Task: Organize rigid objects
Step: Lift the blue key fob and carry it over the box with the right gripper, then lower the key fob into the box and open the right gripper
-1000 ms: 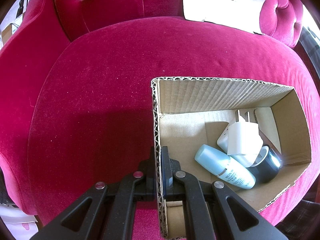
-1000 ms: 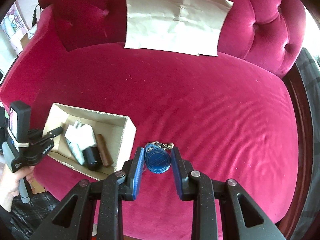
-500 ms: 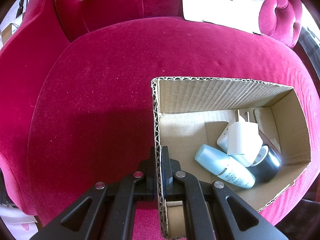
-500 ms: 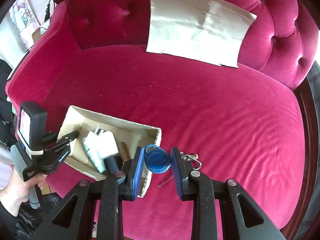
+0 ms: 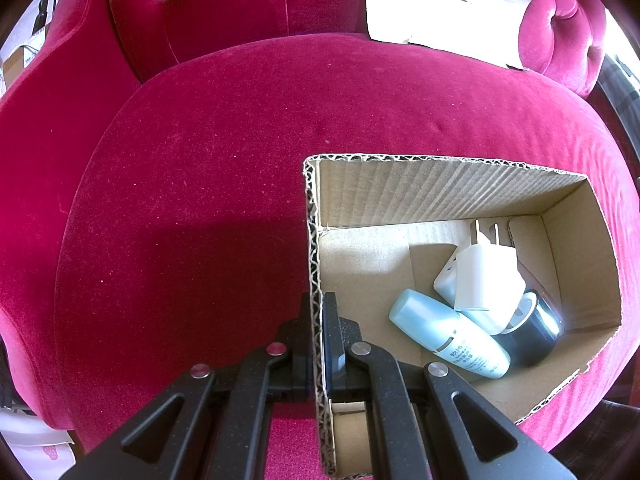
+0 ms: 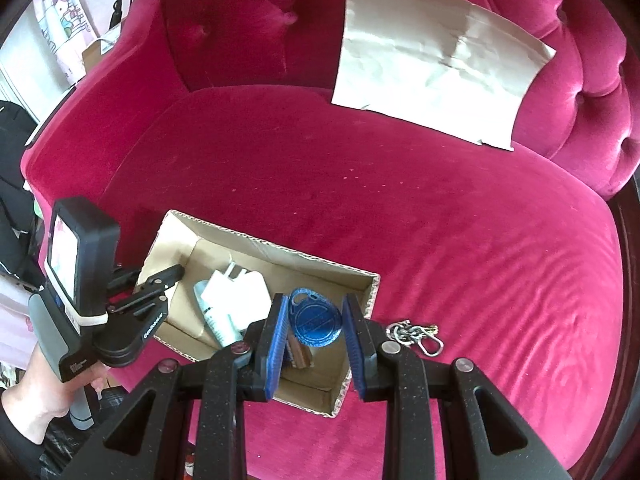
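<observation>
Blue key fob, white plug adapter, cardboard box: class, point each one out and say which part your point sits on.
blue key fob [image 6: 316,320], right wrist view, round face.
white plug adapter [image 5: 486,276], left wrist view, flat side.
cardboard box [image 5: 440,188], left wrist view, far inner wall.

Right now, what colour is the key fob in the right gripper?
Blue key fob, clearest in the right wrist view.

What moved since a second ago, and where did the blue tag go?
The right gripper, clamped on the blue key tag, carried it sideways from over the bare red cushion to above the cardboard box, its chain trailing outside. The left gripper kept pinching the box wall; the things inside stayed put.
</observation>
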### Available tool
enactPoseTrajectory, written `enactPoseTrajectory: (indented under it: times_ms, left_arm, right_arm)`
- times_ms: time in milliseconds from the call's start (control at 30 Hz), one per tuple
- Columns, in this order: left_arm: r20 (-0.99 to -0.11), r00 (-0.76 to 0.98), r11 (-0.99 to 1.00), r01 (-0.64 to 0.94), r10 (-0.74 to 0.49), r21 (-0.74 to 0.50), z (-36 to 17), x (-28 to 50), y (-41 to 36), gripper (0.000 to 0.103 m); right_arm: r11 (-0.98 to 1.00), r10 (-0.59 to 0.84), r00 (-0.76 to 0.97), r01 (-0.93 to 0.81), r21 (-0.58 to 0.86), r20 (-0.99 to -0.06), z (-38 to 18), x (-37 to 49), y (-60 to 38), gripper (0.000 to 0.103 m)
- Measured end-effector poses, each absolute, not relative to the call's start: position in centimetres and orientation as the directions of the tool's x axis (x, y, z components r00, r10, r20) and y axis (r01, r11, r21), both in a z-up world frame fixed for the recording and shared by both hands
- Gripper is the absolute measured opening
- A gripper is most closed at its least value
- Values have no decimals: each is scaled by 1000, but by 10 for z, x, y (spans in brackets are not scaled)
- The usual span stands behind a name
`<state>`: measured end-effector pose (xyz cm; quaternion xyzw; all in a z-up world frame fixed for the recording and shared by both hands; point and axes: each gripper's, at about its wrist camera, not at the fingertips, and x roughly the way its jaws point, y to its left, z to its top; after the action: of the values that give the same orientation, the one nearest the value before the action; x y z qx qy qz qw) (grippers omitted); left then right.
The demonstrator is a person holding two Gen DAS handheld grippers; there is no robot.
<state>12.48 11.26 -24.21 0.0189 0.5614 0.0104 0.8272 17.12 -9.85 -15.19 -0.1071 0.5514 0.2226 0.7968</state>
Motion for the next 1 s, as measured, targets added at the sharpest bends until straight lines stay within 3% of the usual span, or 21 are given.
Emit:
enactPoseTrajectory:
  times_ms: [1000]
  left_arm:
    - [-928, 372, 999, 15, 32, 41, -243, 123, 114, 3]
  right_arm:
    - [841, 258, 215, -529, 110, -942, -213, 168, -57, 29]
